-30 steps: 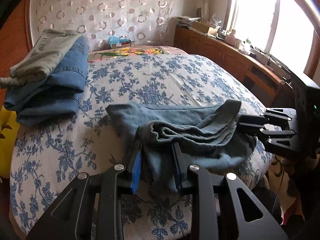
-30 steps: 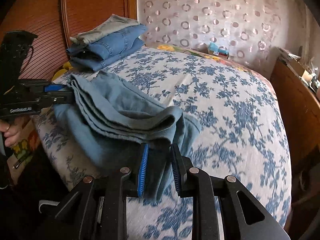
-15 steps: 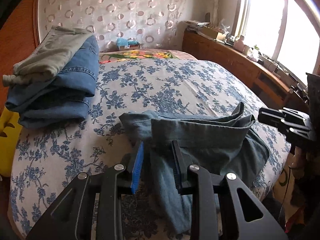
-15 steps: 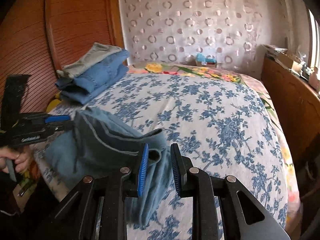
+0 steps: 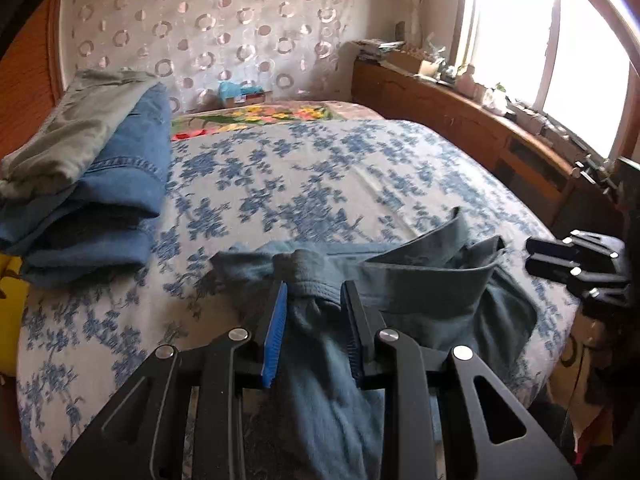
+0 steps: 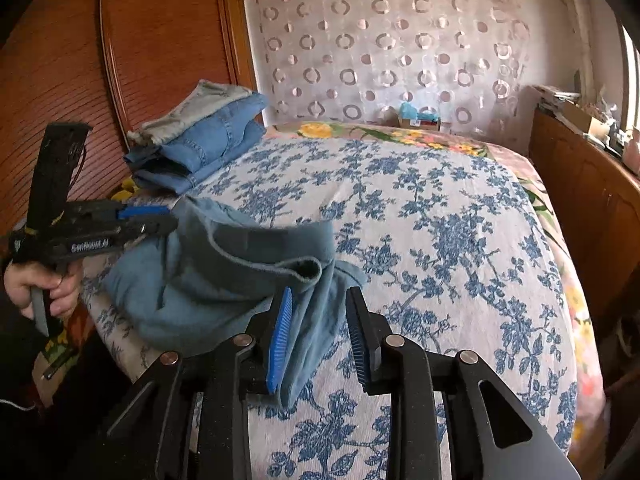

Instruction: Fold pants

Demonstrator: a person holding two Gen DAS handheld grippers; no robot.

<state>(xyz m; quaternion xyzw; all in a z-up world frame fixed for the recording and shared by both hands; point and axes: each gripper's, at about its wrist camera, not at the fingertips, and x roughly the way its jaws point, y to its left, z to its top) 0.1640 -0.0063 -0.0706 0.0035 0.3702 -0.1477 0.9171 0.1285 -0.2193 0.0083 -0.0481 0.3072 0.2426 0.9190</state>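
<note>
Pants (image 5: pixel 404 300) lie bunched, long axis spanning left tool (image 5: pixel 314 304) to right tool (image 6: pixel 318 312).

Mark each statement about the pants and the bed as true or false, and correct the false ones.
1. The left gripper clamps the grey-blue pants. True.
2. The pants lie flat and neatly folded on the bed. False: they are bunched and hang over its near edge.
3. A grey-green garment lies on top of folded jeans. True.
4. Both pads of the right gripper press the pants. False: the cloth touches only the blue pad, and the bedspread shows in the gap.
5. The cardboard box stands on the pants. False: it stands far off, by the curtain.
</note>
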